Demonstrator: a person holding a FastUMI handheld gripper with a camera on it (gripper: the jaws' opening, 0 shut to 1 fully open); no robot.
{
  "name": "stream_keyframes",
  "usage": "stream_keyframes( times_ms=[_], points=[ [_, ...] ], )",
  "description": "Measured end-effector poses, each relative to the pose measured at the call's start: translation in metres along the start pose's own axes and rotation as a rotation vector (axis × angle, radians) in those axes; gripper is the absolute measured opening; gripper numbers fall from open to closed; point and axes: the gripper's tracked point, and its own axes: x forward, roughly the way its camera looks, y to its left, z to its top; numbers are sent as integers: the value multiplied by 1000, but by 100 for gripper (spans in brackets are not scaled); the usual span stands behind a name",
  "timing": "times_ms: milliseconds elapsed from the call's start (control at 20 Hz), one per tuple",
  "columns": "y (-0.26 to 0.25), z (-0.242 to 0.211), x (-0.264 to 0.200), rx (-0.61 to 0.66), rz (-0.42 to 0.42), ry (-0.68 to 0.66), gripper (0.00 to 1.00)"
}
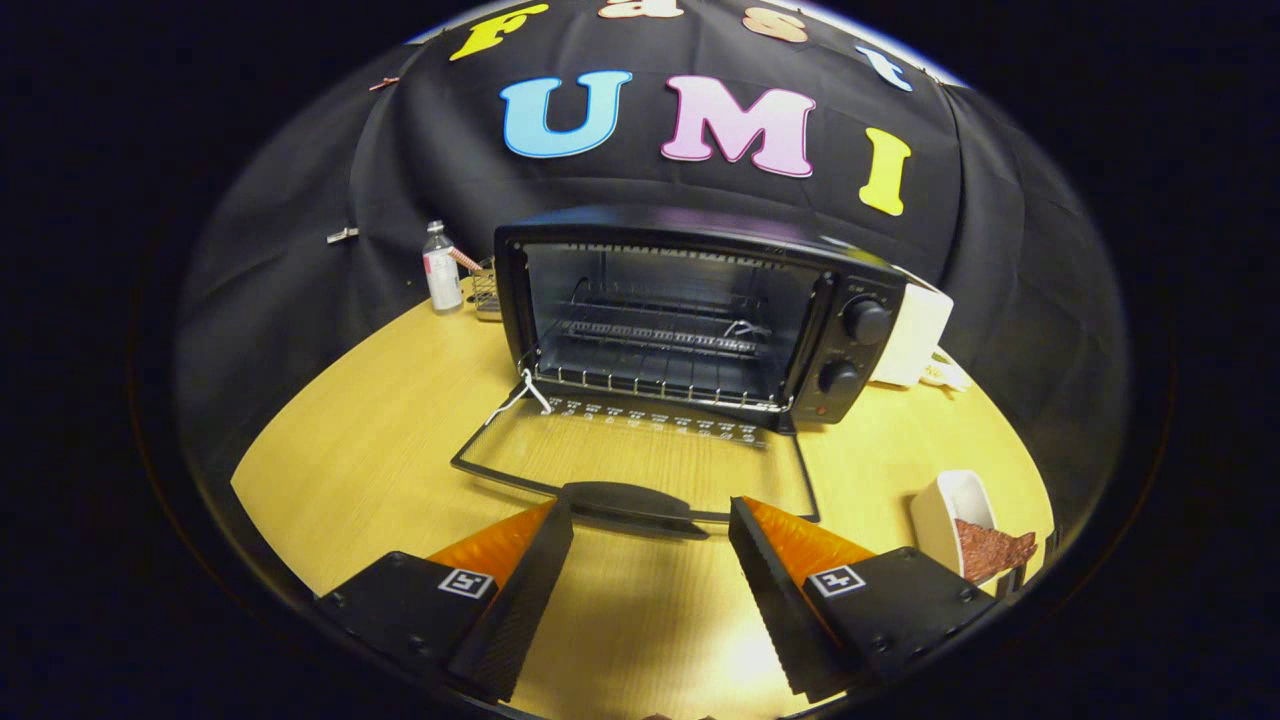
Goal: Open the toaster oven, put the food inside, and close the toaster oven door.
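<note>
We find the black toaster oven (690, 310) at the far edge of the light wooden table (380, 420), its glass door (640, 455) folded flat. Our gripper (650, 525) is spread wide, empty, just short of the door's handle (630, 500). A white dish (950, 510) of reddish-brown food (990, 550) sits at the right edge.

toaster oven (690, 310) door (640, 460) down, gripper (650, 525) spread empty
</note>
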Motion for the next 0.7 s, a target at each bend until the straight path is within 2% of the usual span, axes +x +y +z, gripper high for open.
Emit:
stream_keyframes(
  times_ms=[400,500,600,700],
  points=[
    [-72,88,-69,-52,29,-79,98],
    [-102,107,-81,-50,11,-107,98],
    [-128,112,-87,-53,-1,-108,98],
    [-146,107,-92,-48,28,-85,98]
  ],
)
